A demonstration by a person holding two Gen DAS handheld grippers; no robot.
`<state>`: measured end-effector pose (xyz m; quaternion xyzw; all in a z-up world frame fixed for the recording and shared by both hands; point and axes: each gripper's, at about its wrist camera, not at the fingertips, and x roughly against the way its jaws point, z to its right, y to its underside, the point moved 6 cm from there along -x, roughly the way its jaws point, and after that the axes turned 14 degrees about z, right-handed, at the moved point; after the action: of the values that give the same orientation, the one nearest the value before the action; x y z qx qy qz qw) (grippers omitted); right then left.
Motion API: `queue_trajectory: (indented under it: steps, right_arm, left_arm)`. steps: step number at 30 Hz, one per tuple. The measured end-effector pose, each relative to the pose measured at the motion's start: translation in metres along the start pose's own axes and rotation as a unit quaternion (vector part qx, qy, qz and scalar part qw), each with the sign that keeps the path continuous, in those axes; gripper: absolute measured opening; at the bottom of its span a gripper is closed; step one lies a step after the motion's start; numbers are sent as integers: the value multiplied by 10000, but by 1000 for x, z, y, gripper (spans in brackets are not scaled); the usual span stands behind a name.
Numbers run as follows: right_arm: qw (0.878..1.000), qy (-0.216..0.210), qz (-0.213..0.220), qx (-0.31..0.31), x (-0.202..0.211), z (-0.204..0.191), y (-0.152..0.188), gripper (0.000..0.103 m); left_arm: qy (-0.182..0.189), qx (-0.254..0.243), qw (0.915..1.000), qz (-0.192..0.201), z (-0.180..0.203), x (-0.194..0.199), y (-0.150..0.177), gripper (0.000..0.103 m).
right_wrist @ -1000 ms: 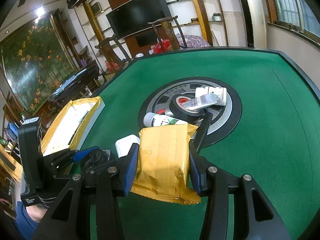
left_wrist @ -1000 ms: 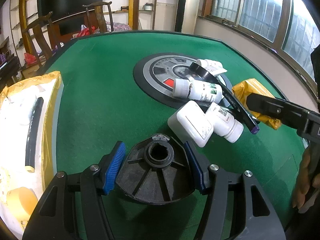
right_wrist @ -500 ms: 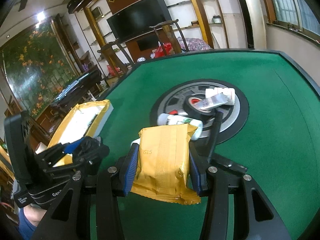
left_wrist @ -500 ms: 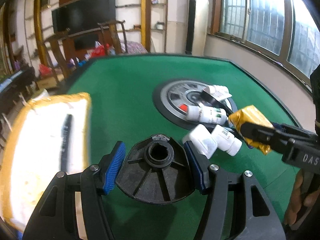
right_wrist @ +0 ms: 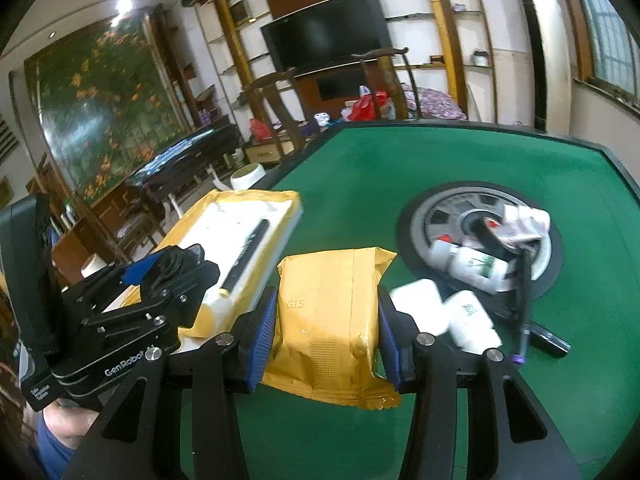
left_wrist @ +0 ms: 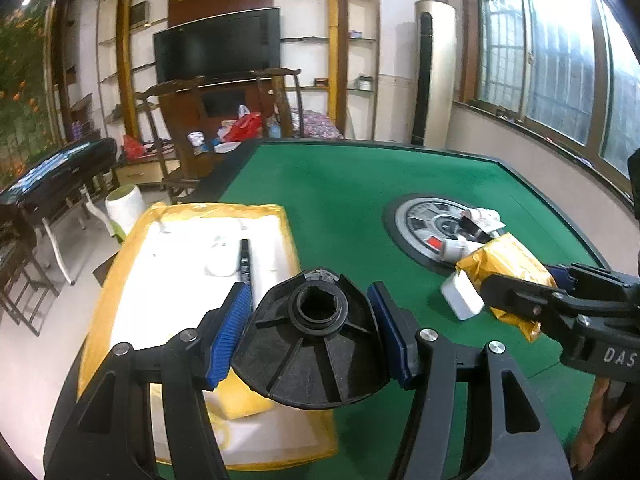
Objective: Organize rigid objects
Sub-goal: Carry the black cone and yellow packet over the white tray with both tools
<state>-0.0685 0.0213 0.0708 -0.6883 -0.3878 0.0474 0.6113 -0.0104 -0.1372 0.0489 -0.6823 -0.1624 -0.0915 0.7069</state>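
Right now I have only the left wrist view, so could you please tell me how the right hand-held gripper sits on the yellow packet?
Observer: The right hand-held gripper has a blue pad pressed on each long side of the yellow packet, whose crimped end sticks out behind the pads.
Operator: Thank you. Is anything lying behind that packet, near the white bottles?
Observer: Yes, a black pen with a purple end lies on the green table, just right of the white bottles.
Operator: Is there anything else beside it?
Observer: A small dark object lies just right of the pen's purple end. I cannot tell what it is.
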Motion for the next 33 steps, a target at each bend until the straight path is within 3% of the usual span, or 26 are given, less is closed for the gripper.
queue_trajectory:
  steps: [10,15,19,24,33]
  right_arm:
    - [9991,-294,-215,233,-28,-49,2,42]
    - [9977,-449,-395,318,-44,-71,7,42]
    - [9960,-537,-625,348,-66,-86,10,42]
    - [9939,-600,-895,239,-93,-98,12,42]
    - [9856,-613,-1570,-95,-151,-116,28,42]
  left_arm:
    - [-321,155,9994,28,-49,0,6,60]
    - [-375,211,9989,-161,-71,-7,9,60]
    - [-157,468,9965,-670,-96,-24,12,60]
    - [-209,520,9921,-1119,-126,-46,14,60]
    - [-26,660,9767,-2041,-141,-111,24,60]
